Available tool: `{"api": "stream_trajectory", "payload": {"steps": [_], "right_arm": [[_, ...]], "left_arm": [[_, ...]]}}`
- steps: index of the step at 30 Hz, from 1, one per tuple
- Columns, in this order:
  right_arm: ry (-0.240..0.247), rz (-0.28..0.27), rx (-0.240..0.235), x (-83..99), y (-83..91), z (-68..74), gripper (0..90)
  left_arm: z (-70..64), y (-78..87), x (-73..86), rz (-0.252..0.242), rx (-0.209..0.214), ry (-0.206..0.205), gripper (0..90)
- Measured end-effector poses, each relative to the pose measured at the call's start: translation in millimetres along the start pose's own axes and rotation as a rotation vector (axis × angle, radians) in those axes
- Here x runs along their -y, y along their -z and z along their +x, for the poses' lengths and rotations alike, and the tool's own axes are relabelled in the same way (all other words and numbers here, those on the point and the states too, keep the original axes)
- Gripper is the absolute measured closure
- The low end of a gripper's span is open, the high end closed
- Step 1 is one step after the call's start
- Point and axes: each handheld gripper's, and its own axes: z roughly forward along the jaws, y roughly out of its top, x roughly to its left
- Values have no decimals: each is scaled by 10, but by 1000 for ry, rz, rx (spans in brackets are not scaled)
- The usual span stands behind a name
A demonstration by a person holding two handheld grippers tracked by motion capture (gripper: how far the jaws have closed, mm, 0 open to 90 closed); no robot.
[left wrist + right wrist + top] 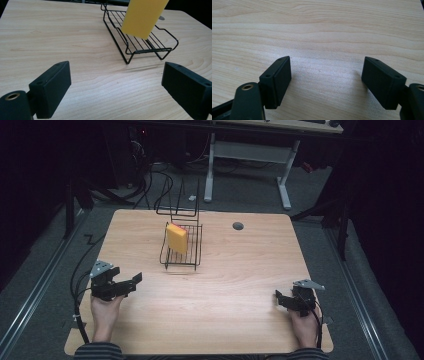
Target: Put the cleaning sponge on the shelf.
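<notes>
Nearest the person, the left gripper (131,281) rests at the near left part of the wooden table (250,270), jaws spread wide and holding nothing; in the left gripper view, bare tabletop lies between its two black jaws. The right gripper (279,298) sits at the near right part of the table, jaws likewise wide apart and empty, with plain wood grain between them in the right gripper view. The two grippers are well apart from each other.

Farther in, past the left gripper and toward the middle of the table, stands a black wire rack (182,251). A yellow sponge (176,238) stands on edge inside it, leaning against the wire side; a thin red layer shows along one of its faces. In the left gripper view the rack (140,42) lies ahead and to the right, with open tabletop between it and the jaws, nothing in the way.

Beyond the rack, a round grey cable port (238,226) is set in the tabletop near the far edge. Behind the table a white-legged desk (250,160) stands on the dark floor
</notes>
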Motion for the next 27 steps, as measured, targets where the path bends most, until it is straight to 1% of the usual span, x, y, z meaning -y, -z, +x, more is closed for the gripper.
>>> {"api": "stream_trajectory", "payload": {"steps": [6, 9, 11, 13, 19, 23, 27], "right_arm": [[0, 1, -1, 0, 1, 0, 240], [0, 1, -1, 0, 1, 0, 241], [0, 1, -1, 0, 1, 0, 240], [0, 1, 0, 0, 1, 0, 240], [0, 0, 0, 0, 1, 0, 240], [0, 2, -1, 0, 2, 0, 240], [0, 0, 0, 0, 0, 0, 241]], "left_arm": [[24, 5, 95, 6, 0, 15, 97], [38, -23, 133, 20, -3, 21, 100], [36, -38, 151, 23, -6, 15, 107], [28, -51, 165, 25, -12, 1, 136], [23, -112, 205, 26, 0, -5, 135], [19, -163, 247, 51, -10, -9, 131], [25, -195, 290, 66, -21, -13, 130]]}}
